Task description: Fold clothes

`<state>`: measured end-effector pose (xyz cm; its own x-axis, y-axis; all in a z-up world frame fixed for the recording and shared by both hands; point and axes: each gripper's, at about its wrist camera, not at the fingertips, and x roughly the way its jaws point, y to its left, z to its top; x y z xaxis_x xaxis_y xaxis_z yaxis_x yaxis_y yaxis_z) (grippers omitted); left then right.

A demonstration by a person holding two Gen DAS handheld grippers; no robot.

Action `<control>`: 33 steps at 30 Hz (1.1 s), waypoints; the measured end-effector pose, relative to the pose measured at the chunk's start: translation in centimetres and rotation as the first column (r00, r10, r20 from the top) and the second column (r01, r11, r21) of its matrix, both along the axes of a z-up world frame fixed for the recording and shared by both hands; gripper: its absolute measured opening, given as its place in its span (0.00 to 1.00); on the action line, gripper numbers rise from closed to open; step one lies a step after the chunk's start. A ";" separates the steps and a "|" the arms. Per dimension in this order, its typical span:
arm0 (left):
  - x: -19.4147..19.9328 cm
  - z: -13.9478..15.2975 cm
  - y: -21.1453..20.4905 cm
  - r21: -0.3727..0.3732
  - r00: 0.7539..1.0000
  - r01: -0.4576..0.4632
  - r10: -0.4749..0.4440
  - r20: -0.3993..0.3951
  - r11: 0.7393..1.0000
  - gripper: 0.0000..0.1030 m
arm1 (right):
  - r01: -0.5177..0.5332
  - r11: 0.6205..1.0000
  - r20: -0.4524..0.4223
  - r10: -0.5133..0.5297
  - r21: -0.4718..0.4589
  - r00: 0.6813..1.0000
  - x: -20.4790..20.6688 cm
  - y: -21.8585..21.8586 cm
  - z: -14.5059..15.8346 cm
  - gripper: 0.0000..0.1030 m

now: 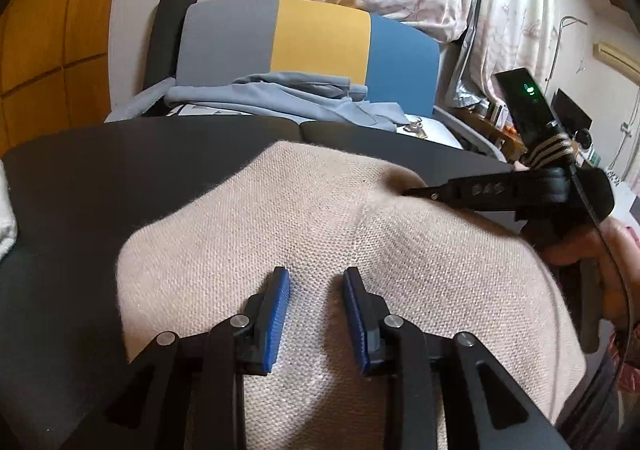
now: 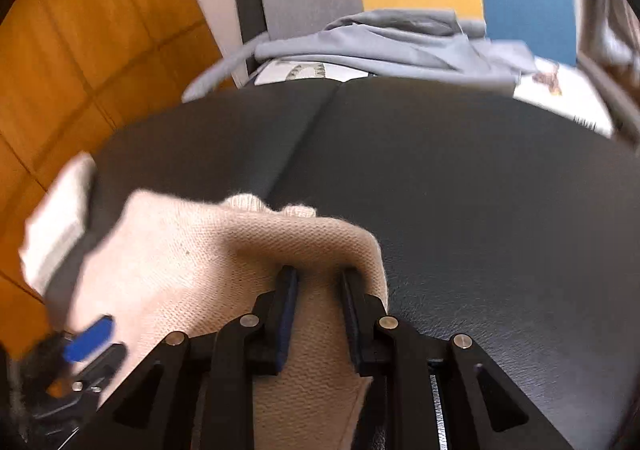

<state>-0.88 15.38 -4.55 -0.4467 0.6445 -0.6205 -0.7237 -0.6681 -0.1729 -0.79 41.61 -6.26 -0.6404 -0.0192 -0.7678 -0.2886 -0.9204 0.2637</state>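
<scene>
Left gripper (image 1: 316, 310) fingers hover parted over beige sweater (image 1: 280, 217); right gripper (image 2: 318, 314) fingers pinch its fold; only the left view shows the right's side profile.

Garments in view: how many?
3. Beige sweater on the black table under both grippers; grey-blue garment heaped on the chair behind; white cloth at the table's left edge. More may be hidden.

Sweater (image 1: 320, 217) on table (image 1: 120, 153); chair (image 1: 312, 37) behind table.

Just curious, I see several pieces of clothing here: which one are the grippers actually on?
The cream knitted sweater on the dark table. The grey-blue garment lies apart on the chair behind, untouched.
</scene>
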 end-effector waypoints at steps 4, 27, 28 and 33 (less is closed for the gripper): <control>0.0 0.7 -1.3 0.026 0.999 -0.010 0.008 0.054 1.000 0.28 | -0.009 0.996 -0.115 0.000 -0.084 0.993 3.4 0.2 3.4 0.41; 6.4 2.1 -7.6 0.112 0.995 0.085 -0.091 0.045 0.990 0.28 | -0.167 0.986 -0.137 0.165 -0.005 0.977 13.1 -5.9 3.7 0.34; 7.1 2.2 -8.1 0.112 0.993 0.113 -0.116 0.024 0.987 0.28 | -0.189 0.982 -0.164 0.182 -0.028 0.970 13.7 -6.0 4.2 0.34; 11.0 -0.3 -7.0 -0.086 0.965 0.254 -0.258 -0.047 0.963 0.28 | -0.344 0.939 -0.077 0.345 0.021 0.936 14.5 -9.6 2.8 0.23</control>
